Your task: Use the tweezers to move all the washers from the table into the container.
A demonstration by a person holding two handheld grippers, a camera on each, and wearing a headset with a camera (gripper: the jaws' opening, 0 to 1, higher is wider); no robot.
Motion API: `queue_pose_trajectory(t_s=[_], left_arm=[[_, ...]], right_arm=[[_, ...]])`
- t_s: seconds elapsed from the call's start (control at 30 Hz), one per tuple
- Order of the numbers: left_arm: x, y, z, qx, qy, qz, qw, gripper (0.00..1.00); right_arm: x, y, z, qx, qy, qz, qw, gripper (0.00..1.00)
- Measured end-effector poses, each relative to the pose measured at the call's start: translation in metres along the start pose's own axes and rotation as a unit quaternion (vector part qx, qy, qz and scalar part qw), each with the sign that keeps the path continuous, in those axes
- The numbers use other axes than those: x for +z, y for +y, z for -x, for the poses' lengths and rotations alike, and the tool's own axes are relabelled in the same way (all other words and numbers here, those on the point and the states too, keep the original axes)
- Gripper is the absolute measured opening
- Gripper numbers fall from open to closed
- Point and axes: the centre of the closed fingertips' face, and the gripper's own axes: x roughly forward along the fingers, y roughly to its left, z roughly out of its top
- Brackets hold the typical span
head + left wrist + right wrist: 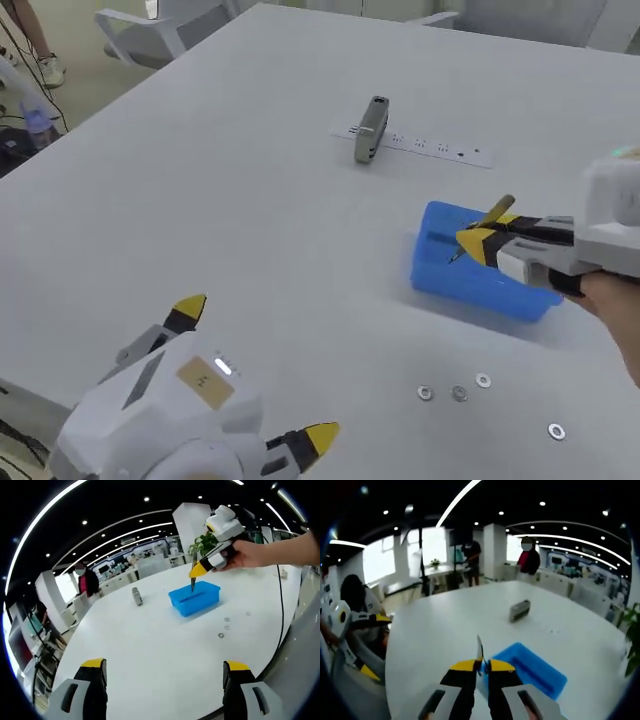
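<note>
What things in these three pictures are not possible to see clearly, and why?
1. Tweezers tips, head view: too small to tell whether they hold anything.
2. Inside of the container, head view: partly covered by the right tool; contents unclear.
3. Container floor, right gripper view: blurred.
4. Grey object, head view: too small to identify.

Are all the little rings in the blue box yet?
Not yet. Done: I cannot tell whether any lie inside the blue plastic container. In hand: the right gripper is shut on the thin metal tweezers, tips over the container. Left: four small silver washers on the white table.
</note>
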Motion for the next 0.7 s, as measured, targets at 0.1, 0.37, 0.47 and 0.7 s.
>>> queue_pose_trajectory(t_s=[0.1,0.37,0.47,0.7], left_arm=[[0.0,0.0,0.0,0.0,-0.001,0.0,1.0,0.99],[0.001,-0.003,0.001,-0.005,-0.004,0.001,1.0,0.99],[0.0,-0.003,0.001,-0.006,-0.003,-0.002,1.0,0.99],[-0.002,-0.004,0.0,-0.006,0.004,-0.005,1.0,0.99]], right_arm=[[-0.01,0.01,0.007,0.005,0.004,-0.008,0.9999,0.05],[-0.043,0.04,0.016,0.02,0.022,-0.037,0.9989,0.05],[-0.051,0.048,0.018,0.024,0.028,-0.047,0.9982,0.05],[-0.07,0.064,0.017,0.037,0.042,-0.066,0.9962,0.05]])
